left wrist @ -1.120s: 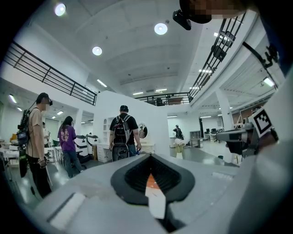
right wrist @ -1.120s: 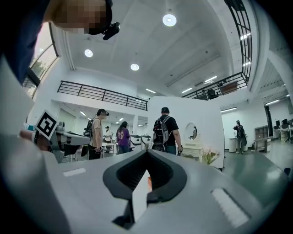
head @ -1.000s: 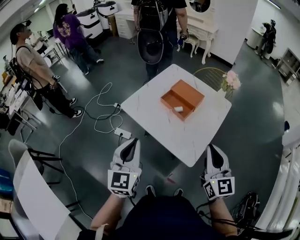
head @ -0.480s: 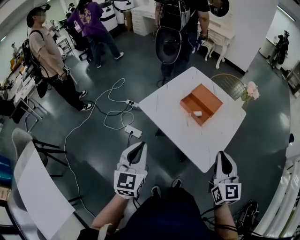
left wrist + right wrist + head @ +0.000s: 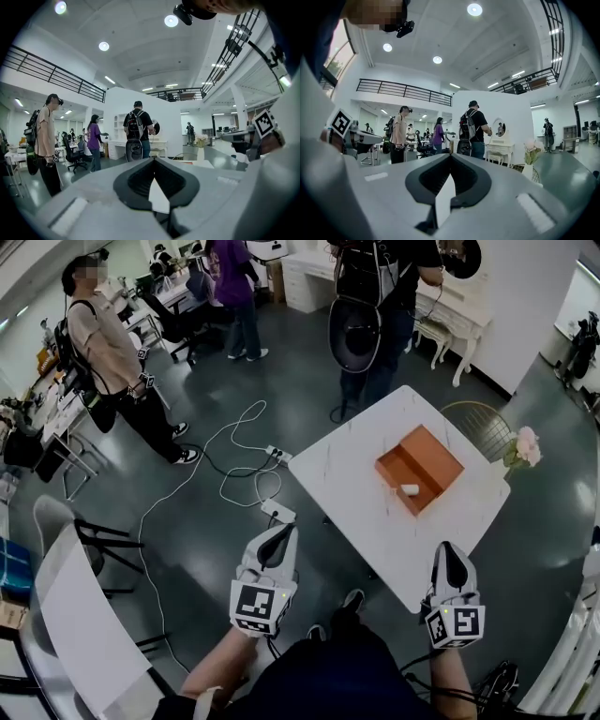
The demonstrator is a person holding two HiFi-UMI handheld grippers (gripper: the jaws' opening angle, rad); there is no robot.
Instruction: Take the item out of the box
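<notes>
Nearest, the left tongs and right tongs were both pressed together and empty, short of the counter's near edges. Farther off, the small white item lay in the orange box toward the far right edge. If the tongs arrived unopened, they might shove the item or the box.

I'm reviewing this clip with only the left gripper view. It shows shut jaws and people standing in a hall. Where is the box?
Observer: The head view shows an open orange rectangular box on the white square table, ahead of the person and nearer the right gripper.
Operator: Is anything inside it?
Observer: One small white item lies in the part of the box nearer the person.
Operator: Is the right gripper open?
Observer: No. The right gripper view shows its jaws together with nothing between them.
</notes>
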